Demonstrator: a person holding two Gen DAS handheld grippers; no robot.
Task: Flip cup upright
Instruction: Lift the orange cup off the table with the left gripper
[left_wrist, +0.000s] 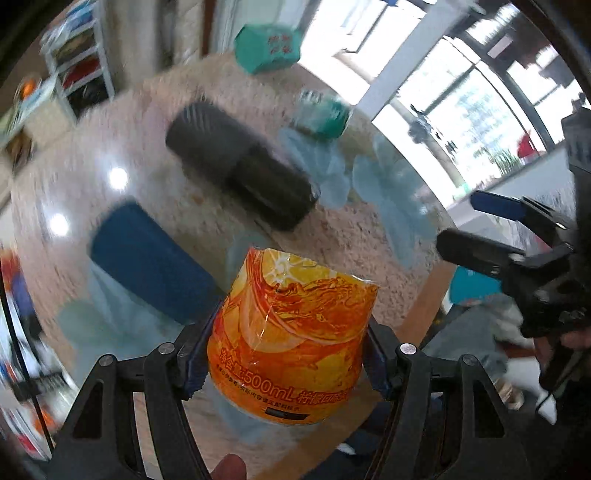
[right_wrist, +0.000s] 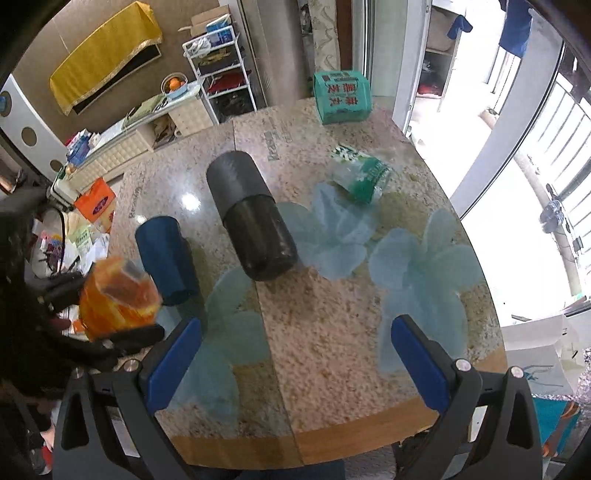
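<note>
The left tool (left_wrist: 286, 354) holds the orange cup (left_wrist: 291, 343) by its sides, lifted off the table (left_wrist: 351, 236). The left wrist view is blurred, yet it alone shows the cup close: a clear plastic cup in a glossy orange wrap printed with citrus slices and "500mL". Its long axis runs from the camera out over the table, narrower end farther away; the print reads right way up. Whether that far end is the mouth or the base, I cannot tell. At the right edge of this view the right tool (left_wrist: 465, 221) shows its 2 fingers spread apart.

The right wrist view is sharp and gives the whole layout. At its far left the orange cup (right_wrist: 118, 295) hangs tilted, blurred, in the left tool (right_wrist: 107, 314), beside the table's left edge (right_wrist: 122, 206). Just right of it a blue cup (right_wrist: 166, 254) stands on the table, wider end down. Farther right a big black cylinder (right_wrist: 251, 214), matte ribbed above and smooth glossy below, stands at centre. Beyond, a clear cup with a green wrap (right_wrist: 360, 177) lies on its side, and a green box (right_wrist: 341, 96) sits at the far edge. The table is speckled stone with pale blue flower prints. The right tool (right_wrist: 295, 358) is wide, holding nothing, its blue-padded fingers (right_wrist: 173, 362) over the near table.
</note>
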